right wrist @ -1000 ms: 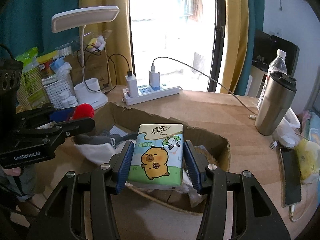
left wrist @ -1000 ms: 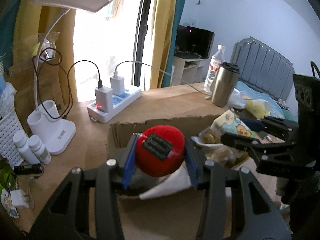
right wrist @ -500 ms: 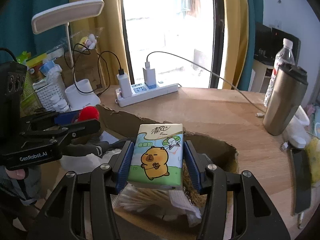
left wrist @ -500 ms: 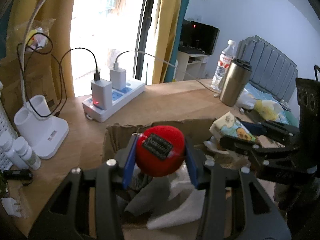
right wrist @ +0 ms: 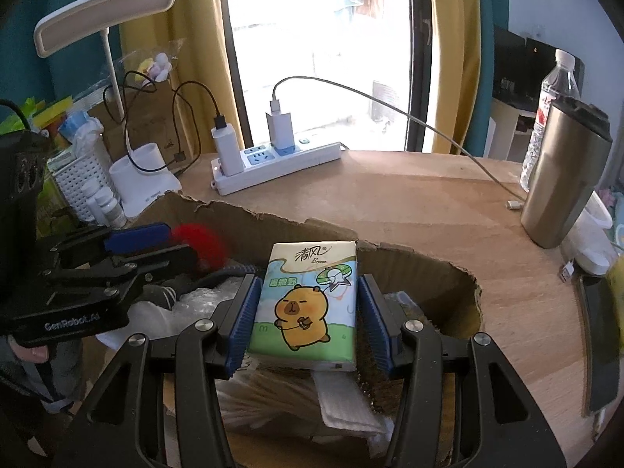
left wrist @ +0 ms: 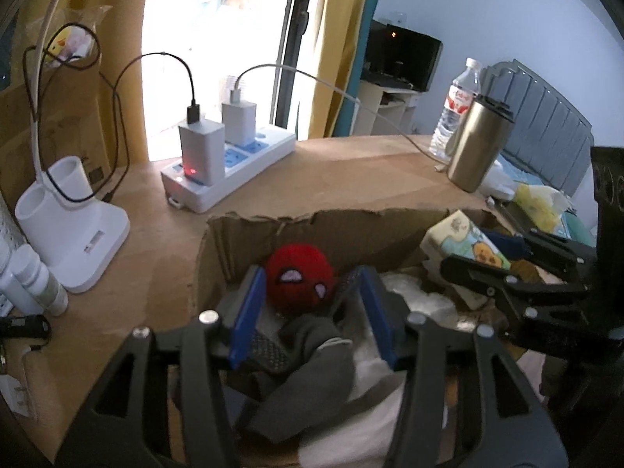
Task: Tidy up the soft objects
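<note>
A red knitted ball (left wrist: pixel 299 277) lies in the cardboard box (left wrist: pixel 351 222) beyond my left gripper (left wrist: pixel 310 304), which is open with a gap on each side of the ball. The ball shows as a red blur in the right wrist view (right wrist: pixel 202 243). My right gripper (right wrist: pixel 308 308) holds a tissue pack with a capybara picture (right wrist: pixel 308 304) over the box (right wrist: pixel 429 269); small gaps show between the pads and the pack. The pack also shows in the left wrist view (left wrist: pixel 464 241). Grey socks (left wrist: pixel 308 374) and white cloth (left wrist: pixel 374 409) lie in the box.
On the wooden table (left wrist: pixel 351 171) stand a white power strip with chargers (left wrist: pixel 230 171), a lamp base (left wrist: pixel 74 226), small bottles (left wrist: pixel 35 280), a steel tumbler (right wrist: pixel 561 179) and a water bottle (right wrist: pixel 553 89). A phone (right wrist: pixel 600 343) lies at the right edge.
My left gripper has opened and let go of the red ball, which dropped into the box. My right gripper has lowered the tissue pack toward the box and its jaws have eased apart.
</note>
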Available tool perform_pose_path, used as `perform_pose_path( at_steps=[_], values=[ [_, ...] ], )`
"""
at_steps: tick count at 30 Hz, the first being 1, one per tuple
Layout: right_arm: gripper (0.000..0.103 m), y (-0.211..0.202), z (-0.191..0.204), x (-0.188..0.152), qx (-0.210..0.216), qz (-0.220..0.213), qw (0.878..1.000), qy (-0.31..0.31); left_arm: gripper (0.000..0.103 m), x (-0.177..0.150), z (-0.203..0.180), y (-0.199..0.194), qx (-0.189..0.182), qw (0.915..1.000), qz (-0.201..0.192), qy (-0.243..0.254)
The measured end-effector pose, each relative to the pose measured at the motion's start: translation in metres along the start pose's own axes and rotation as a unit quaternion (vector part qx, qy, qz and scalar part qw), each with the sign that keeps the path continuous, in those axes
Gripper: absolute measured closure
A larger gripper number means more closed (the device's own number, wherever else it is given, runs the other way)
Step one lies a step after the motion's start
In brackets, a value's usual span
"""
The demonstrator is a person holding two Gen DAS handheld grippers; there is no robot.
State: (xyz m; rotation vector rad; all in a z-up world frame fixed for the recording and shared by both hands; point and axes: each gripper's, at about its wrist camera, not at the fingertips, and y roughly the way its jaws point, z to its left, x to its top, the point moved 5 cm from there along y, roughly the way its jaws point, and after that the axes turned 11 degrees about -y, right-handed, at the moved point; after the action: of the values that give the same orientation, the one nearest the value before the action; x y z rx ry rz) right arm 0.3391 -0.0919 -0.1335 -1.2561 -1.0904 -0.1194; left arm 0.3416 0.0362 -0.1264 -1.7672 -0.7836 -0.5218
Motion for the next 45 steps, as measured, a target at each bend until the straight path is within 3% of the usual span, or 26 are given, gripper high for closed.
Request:
perform_pose_path(
  at_steps=[4, 34, 35, 36, 37, 45],
  values=[
    [0.042, -0.004, 0.000, 0.000, -0.004, -0.003, 1.000, 0.000, 0.050, 0.001, -0.002, -0.008, -0.002, 1.0000, -0.008, 0.003],
    [0.042, -0.097, 0.030, 0.001, -0.030, -0.057, 0.998, -0.014, 0.048, -0.017, -0.029, -0.111, -0.015, 0.9974, -0.067, 0.022],
    [0.042, -0.100, 0.031, 0.000, -0.032, -0.059, 0.998, -0.015, 0.043, -0.019, -0.031, -0.115, -0.017, 0.9971, -0.070, 0.024],
    [0.042, -0.104, 0.032, -0.001, -0.033, -0.061, 0.998, -0.015, 0.029, -0.021, -0.033, -0.119, -0.019, 0.9969, -0.072, 0.024],
    [0.042, -0.108, 0.032, -0.002, -0.034, -0.062, 0.997, -0.015, 0.025, -0.022, -0.035, -0.123, -0.023, 0.9966, -0.075, 0.023],
    [0.041, -0.137, 0.041, -0.012, -0.047, -0.074, 0.996, -0.018, 0.024, -0.035, -0.046, -0.158, -0.034, 0.9947, -0.093, 0.028]
  ],
)
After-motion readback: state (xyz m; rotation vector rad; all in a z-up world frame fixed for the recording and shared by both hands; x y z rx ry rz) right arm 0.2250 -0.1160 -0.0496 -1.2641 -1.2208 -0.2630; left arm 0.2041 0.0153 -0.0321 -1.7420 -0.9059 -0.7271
